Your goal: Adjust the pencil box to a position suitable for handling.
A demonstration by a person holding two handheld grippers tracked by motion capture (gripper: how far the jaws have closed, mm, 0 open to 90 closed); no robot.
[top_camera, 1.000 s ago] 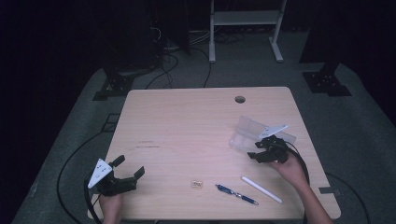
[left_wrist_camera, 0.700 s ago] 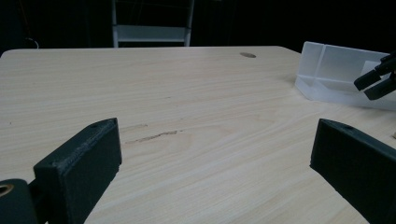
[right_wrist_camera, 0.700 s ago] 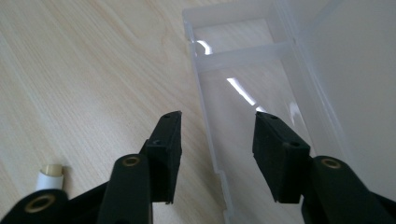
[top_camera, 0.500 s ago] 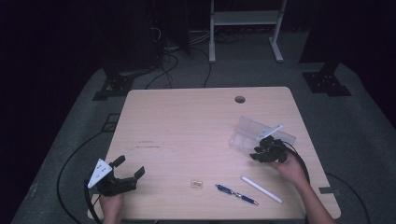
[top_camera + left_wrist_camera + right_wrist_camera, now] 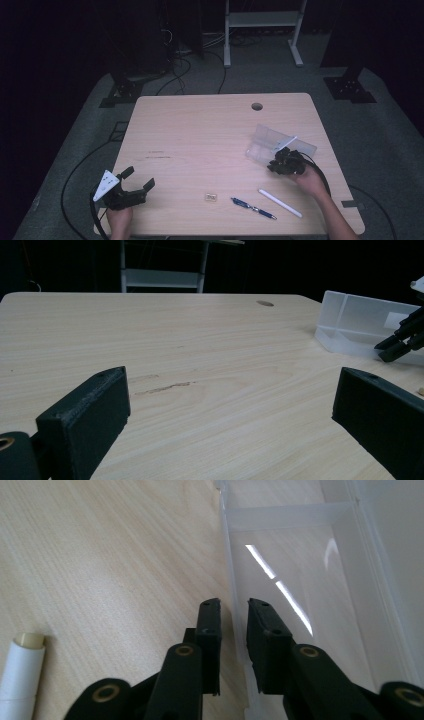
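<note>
The right gripper (image 5: 234, 604) has just been closing its fingers (image 5: 209, 625) around the near wall of the clear plastic box (image 5: 280, 146), which lies longways across the surface's (image 5: 200, 140) right side. Whether they pinch it, I cannot tell. The left gripper (image 5: 136, 181), far off, is wide open and holds nothing.

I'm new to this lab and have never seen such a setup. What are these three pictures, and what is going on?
A person sits at a light wooden table, holding a black two-jaw gripper in each hand. The high view looks down from above; the other two pictures come from cameras riding on each gripper. The left gripper rests open near the table's edge, holding nothing. The right gripper has just been closing its jaws astride the near wall of a clear plastic compartment box; a narrow gap remains. Also on the table: a dark blue pen, a white marker-like stick and a small tan eraser-like block.
</note>
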